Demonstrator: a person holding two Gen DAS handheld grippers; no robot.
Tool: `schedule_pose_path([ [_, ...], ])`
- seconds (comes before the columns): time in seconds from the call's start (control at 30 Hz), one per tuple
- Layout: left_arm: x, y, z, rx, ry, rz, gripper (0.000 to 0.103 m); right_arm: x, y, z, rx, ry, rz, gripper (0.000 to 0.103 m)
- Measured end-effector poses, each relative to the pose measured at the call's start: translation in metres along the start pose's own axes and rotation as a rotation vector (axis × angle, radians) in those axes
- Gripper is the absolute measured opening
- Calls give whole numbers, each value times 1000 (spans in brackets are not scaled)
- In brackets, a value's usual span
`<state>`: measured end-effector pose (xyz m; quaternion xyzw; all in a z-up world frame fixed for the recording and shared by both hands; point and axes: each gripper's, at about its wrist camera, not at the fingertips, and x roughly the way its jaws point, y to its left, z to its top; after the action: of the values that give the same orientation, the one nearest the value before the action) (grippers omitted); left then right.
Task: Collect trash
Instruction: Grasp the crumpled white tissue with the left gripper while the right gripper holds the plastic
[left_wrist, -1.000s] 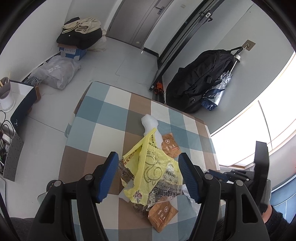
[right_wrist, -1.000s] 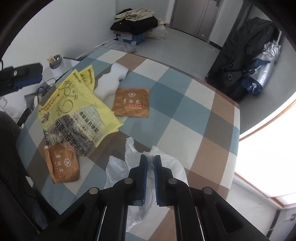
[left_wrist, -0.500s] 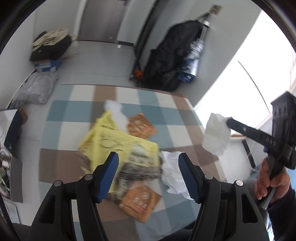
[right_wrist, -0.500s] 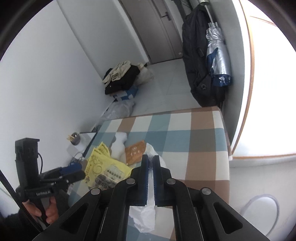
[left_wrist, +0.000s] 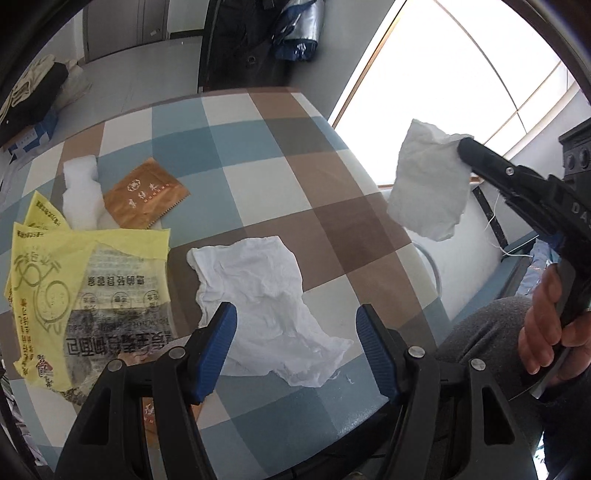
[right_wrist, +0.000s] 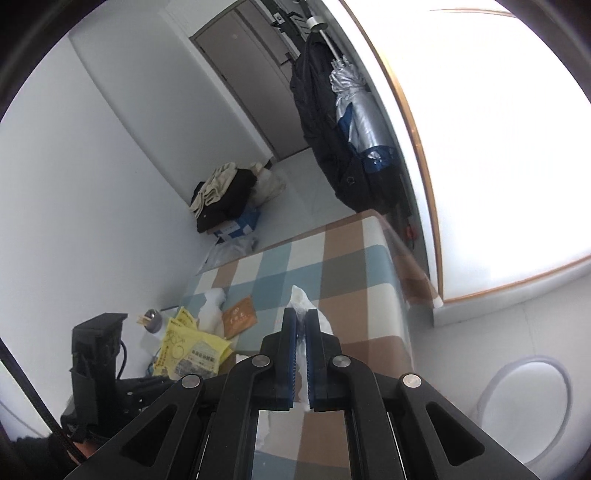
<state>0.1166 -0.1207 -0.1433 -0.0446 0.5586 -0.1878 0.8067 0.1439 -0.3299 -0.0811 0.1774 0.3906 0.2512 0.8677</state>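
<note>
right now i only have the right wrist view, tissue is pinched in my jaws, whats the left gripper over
Observer: The left gripper hangs open over a crumpled white tissue on the checked table.
Operator: is my tissue clear of the table
Observer: Yes. The held tissue hangs in the air from the right gripper, past the table's edge.
Operator: any trash hidden from me
Observer: A second brown sachet pokes out beneath the yellow bag, behind the left gripper's finger.
</note>
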Motion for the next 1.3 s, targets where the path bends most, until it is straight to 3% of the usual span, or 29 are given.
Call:
schedule_pose_path([
  [0.17,26,-6,2,67,67,101,64,-9,-20,-2,47,-14,-1,4],
  [0.2,26,-8,3,87,57,106,69,-10,-23,-1,59,-14,7,4],
  [0.4,30,-11,7,126,60,189,68,-13,-31,1,86,-25,38,4],
  [0.53,28,-14,5,160,43,203,49,-15,-33,1,90,-28,49,4],
  [0.6,25,-16,4,171,50,187,26,-15,-35,1,104,-26,48,4],
  [0.67,25,-17,5,169,51,178,13,-13,-36,1,117,-15,63,4],
  [0.77,25,-16,5,155,54,163,3,-13,-31,0,97,-11,64,4],
  [0.9,20,-11,4,114,32,165,2,-16,-26,-2,70,-17,53,4],
  [1.1,-17,-10,-1,81,-81,132,2,-19,-17,-6,53,-23,48,4],
  [1.3,-50,-3,-3,55,-182,176,2,-19,5,-10,1,-10,70,4],
])
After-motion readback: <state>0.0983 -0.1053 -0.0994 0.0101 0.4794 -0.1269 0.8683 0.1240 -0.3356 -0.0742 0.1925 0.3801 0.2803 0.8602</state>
